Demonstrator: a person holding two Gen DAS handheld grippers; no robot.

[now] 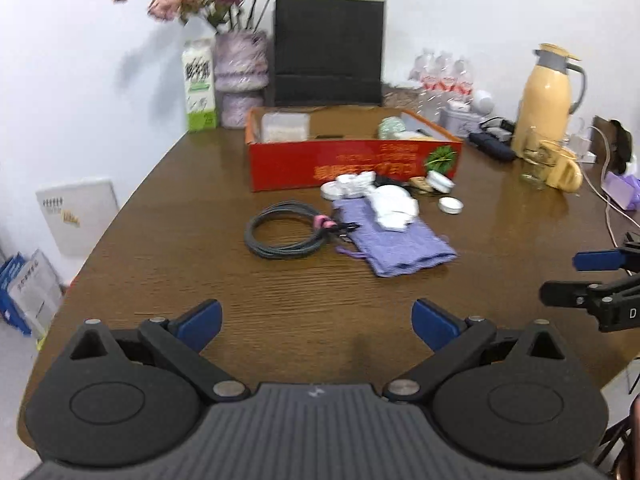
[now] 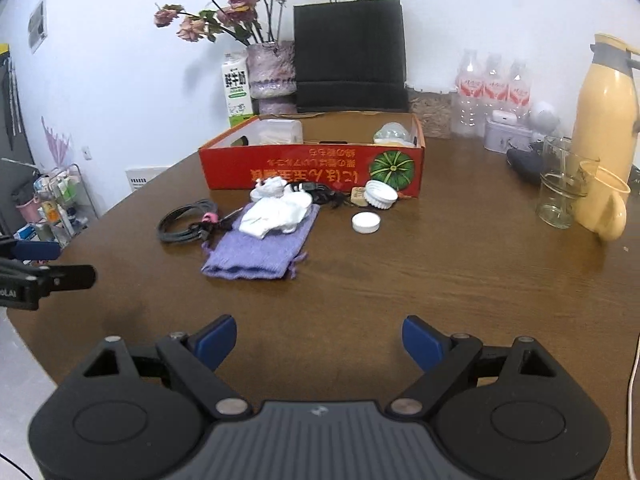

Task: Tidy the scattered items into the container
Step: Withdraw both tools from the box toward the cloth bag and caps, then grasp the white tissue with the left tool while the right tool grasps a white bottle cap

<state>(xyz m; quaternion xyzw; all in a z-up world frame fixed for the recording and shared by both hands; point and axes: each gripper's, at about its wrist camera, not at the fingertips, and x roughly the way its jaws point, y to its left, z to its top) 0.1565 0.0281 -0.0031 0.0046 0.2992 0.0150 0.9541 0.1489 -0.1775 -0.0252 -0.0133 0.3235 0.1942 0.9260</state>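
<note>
- Left gripper [image 1: 316, 322] & right gripper [image 2: 319, 340]: fingers apart, nothing held, bottom of frame.
- Red box [image 2: 312, 164] center; purple pouch [image 2: 260, 246], cable coil [image 2: 186, 222], prob. white cloth [image 2: 278, 212] in front.

Left gripper [image 1: 316, 326]: black linkage arms, blue finger pads [image 1: 202, 322], silver pivot pins, round black side housings, ribbed grey centre body with a small pale mark; right gripper [image 2: 319, 342]: identical build; white lettering on each gripper's side, partly legible.

Cloth [image 2: 278, 212] on pouch [image 2: 262, 246], seemingly before box [image 2: 312, 168].
</note>
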